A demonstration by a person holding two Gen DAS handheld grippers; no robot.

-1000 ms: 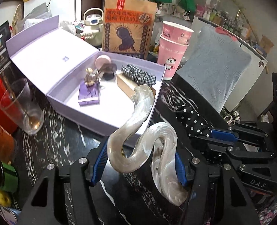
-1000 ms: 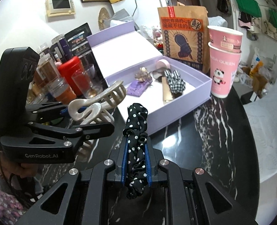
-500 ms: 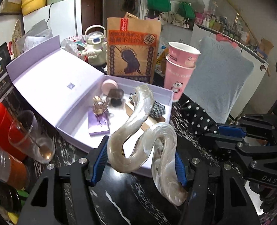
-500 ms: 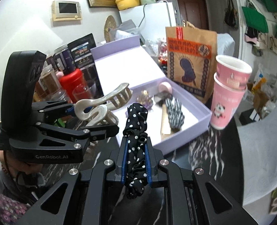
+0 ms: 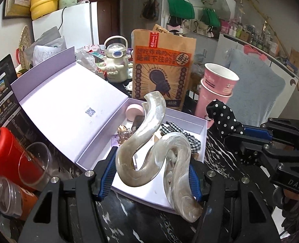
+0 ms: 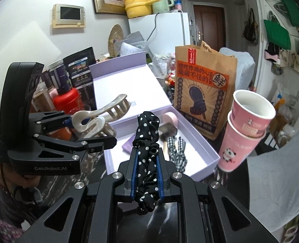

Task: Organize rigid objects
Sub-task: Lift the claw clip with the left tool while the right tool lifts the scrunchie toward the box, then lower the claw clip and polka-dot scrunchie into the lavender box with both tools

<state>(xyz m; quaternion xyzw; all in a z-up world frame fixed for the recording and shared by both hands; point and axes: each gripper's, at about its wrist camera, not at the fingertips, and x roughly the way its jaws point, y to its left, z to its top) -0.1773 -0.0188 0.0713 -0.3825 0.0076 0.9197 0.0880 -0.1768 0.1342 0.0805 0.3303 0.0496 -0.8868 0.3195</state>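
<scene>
Both grippers loaded and hanging over the lavender box – drop-off looked like the next job

The left gripper (image 5: 152,174) was clamped on the pearly claw clip (image 5: 155,156), held above the near edge of the lavender box (image 5: 204,125); the right gripper (image 6: 146,174) was pinched tight on the polka-dot scrunchie (image 6: 146,139). Best bet, I'd say – bring the clip in over the bare floor of the box, clear of the gingham bow (image 6: 176,151), before easing the fingers apart. The clip itself was glossy, cream-marbled, S-curved, teeth showing in the right wrist view.
</scene>
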